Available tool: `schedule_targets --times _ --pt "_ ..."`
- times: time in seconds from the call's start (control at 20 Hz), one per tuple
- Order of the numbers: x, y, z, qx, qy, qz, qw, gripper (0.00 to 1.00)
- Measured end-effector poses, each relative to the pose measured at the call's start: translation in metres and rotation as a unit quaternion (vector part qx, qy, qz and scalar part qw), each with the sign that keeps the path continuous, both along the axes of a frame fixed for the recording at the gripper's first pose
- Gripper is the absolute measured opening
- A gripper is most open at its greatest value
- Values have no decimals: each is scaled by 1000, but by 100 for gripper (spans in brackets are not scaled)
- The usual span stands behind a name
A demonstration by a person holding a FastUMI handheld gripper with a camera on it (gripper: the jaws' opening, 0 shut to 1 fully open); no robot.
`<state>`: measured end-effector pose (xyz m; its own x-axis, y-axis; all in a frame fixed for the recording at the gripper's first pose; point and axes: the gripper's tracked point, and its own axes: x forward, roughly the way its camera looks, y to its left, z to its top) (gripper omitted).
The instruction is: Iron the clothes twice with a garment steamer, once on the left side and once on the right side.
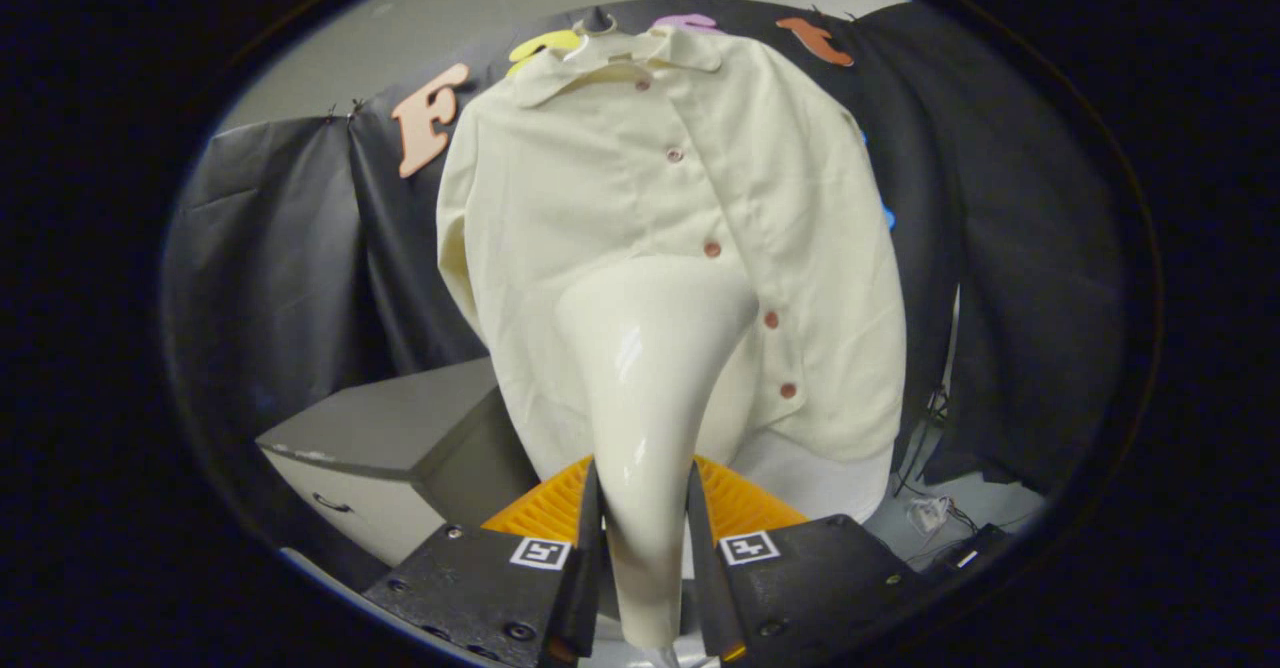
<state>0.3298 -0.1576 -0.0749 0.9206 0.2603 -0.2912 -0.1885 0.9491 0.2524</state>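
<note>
Steamer (650, 388) clamped in my gripper (645, 548): both fingers press on its narrow glossy handle, one on each side, jaws drawn narrow around it. From the handle the pale body widens upward into a broad head, which sits against the lower front of the shirt (640, 228), or just short of it; I cannot tell whether it touches.

Shirt is cream, long-sleeved, buttoned down the front with a row of small brownish buttons (712, 248), and hangs from a hanger (600, 33) at its collar, in front of the booth's black cloth wall. Steamer head lies over the placket side nearest the buttons, roughly mid-width of the garment, below its middle.

Orange ribbed piece (545, 508) shows just behind my fingers on both sides of the handle. White cabinet (380, 448) stands beside the shirt's lower hem. Loose cables (935, 513) lie on the floor beyond the other side.
</note>
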Motion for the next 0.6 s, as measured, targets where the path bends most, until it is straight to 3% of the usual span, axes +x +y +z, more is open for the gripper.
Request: schedule_targets --times 0.5,0.6 --pt "76 -103 123 27 -103 -114 988 40" --pt "91 -114 140 36 -115 -120 985 40"
